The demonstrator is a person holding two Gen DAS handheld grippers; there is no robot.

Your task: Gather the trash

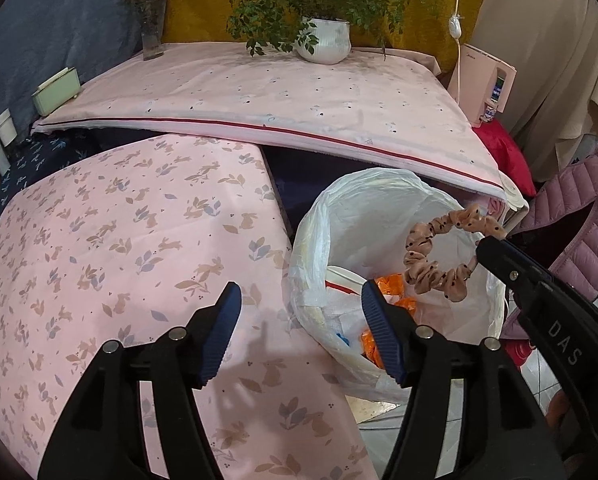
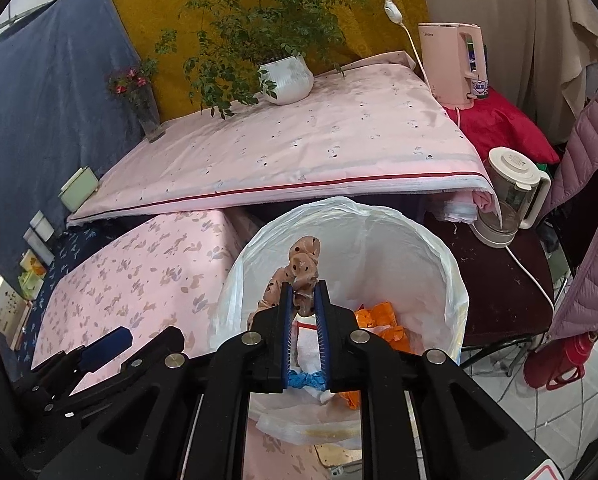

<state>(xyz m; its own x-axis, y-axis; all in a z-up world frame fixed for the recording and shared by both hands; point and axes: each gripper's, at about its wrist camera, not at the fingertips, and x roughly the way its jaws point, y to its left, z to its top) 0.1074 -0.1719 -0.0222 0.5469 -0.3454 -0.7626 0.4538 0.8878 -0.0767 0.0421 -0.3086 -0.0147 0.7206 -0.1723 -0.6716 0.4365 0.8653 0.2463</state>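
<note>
A bin lined with a white plastic bag (image 1: 327, 216) (image 2: 439, 256) stands on the floor beside the pink rabbit-print cover. Orange wrappers (image 1: 391, 284) (image 2: 379, 318) and other trash lie inside. My right gripper (image 2: 304, 286) is shut on a tan, dark-dotted hair scrunchie (image 2: 303, 268) and holds it over the bin's opening. In the left wrist view the scrunchie (image 1: 431, 268) hangs as a ring from the right gripper (image 1: 481, 246). My left gripper (image 1: 301, 296) is open and empty, above the bin's left rim; it shows in the right wrist view (image 2: 107, 344).
A raised pink-covered table (image 1: 259, 92) holds a potted plant (image 1: 325, 40), a flower vase (image 1: 153, 32) and a green box (image 1: 55, 90). A pink kettle (image 2: 453, 64), a blender jug (image 2: 507, 196), a red cushion (image 2: 503, 124) and a pink puffer jacket (image 2: 587, 208) are right of the bin.
</note>
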